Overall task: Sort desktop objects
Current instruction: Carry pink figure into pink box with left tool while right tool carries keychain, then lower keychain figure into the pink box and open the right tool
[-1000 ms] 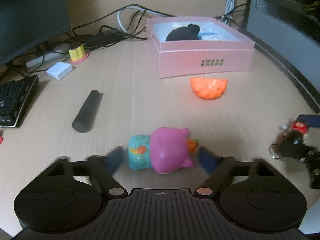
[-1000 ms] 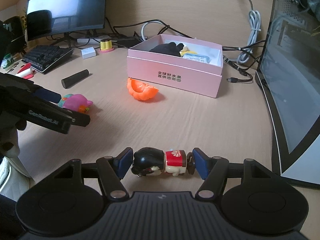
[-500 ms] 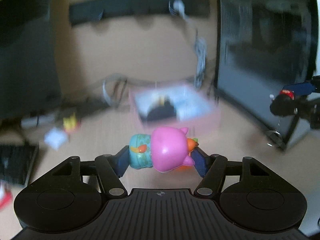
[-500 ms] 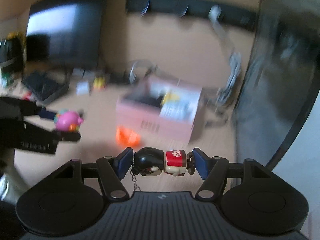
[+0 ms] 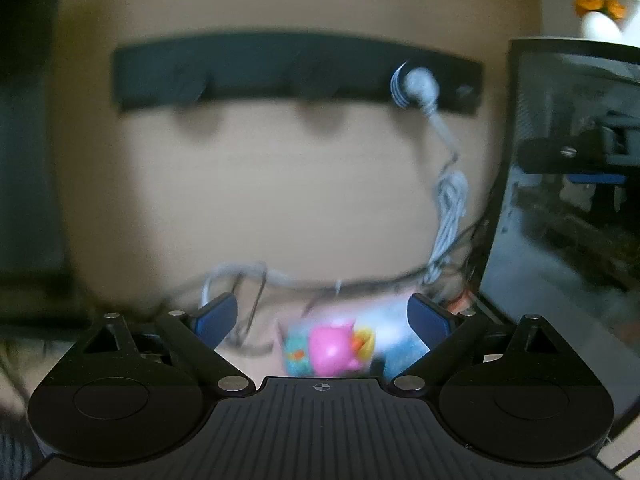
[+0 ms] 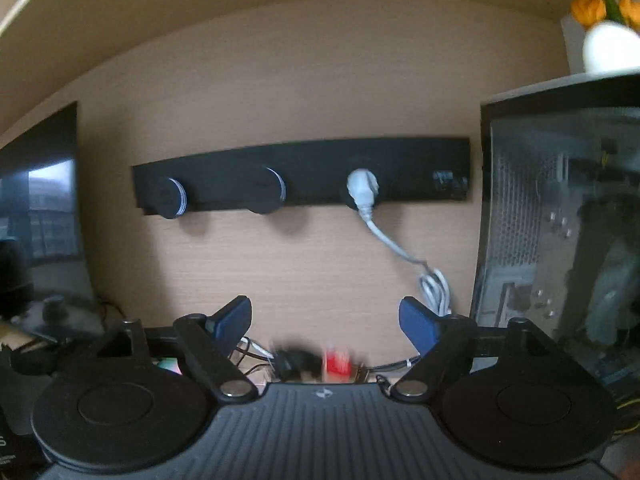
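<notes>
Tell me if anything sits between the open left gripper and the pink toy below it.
Nothing visible does. The left gripper has just been opening, and the blurred pink toy shows in the gap, free of both pads, with only open air between.

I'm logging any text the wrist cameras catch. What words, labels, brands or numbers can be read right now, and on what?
None can be read.
Left gripper body: only a small round crosshair mark, no letters.
Right gripper body: only a small emblem, no letters.
Lower left corner of the right wrist view: white marks, cut off and unreadable.

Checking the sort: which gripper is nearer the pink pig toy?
Left. Both grippers' jaws just opened. The pink pig toy lies just below the left gripper; the right gripper is over the red-and-black doll instead.
</notes>
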Tool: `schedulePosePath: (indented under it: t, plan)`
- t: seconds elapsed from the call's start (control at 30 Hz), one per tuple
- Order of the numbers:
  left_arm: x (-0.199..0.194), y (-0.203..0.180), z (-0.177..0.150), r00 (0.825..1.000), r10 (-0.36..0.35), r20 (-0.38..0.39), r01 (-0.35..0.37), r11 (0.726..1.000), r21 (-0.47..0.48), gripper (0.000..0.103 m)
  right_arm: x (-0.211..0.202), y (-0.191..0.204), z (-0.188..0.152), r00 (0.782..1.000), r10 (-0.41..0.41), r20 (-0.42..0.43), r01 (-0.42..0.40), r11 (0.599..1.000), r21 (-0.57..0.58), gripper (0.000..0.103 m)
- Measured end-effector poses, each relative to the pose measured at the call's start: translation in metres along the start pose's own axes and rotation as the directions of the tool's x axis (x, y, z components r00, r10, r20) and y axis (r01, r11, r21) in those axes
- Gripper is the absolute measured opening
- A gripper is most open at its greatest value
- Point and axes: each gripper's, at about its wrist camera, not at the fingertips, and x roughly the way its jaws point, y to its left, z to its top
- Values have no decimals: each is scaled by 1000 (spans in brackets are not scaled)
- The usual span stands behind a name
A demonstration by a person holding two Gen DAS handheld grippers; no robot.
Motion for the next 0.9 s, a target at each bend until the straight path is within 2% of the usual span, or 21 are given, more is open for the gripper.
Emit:
schedulePosePath:
  t: [0.1,0.2,0.3,0.43,0.6,0.7,0.8,0.83,0.87,0.9]
  plan:
    - [-9,7,-37,995,39,-96,-40,999,-5,96,-4,-5,-28,999,-11,-44,11,1000,-12,83]
    - [-20,10,-78,974,89,-207,-94,995,-13,97,-8,-2,-70,992,-42,-117,33,997,-75,84]
    - [-31,16,-109,949,120,-291,-138,990,-42,98,-9,3,-109,976,-27,-218,5,995,-102,84]
    - [-49,23,-138,925,183,-332,-207,978,-38,100,-17,17,-150,954,-14,-300,-28,991,-133,86]
    - [-69,46,-154,899,228,-373,-270,961,-64,100,-24,34,-180,935,5,-355,-63,987,-150,87]
    - [-80,58,-156,896,233,-378,-287,953,-93,100,-23,43,-177,938,11,-347,-67,987,-149,87]
    - [-90,65,-154,902,235,-362,-294,949,-114,101,-16,46,-158,957,-24,-288,-20,989,-149,86]
    - [-93,67,-152,905,232,-356,-292,948,-125,101,-11,46,-151,963,-38,-268,-4,988,-153,80]
    - [-95,69,-151,909,225,-350,-287,948,-137,101,-2,46,-142,966,-51,-254,9,986,-164,63]
    - [-97,69,-149,913,217,-345,-280,949,-147,101,8,46,-134,965,-67,-252,22,984,-177,53]
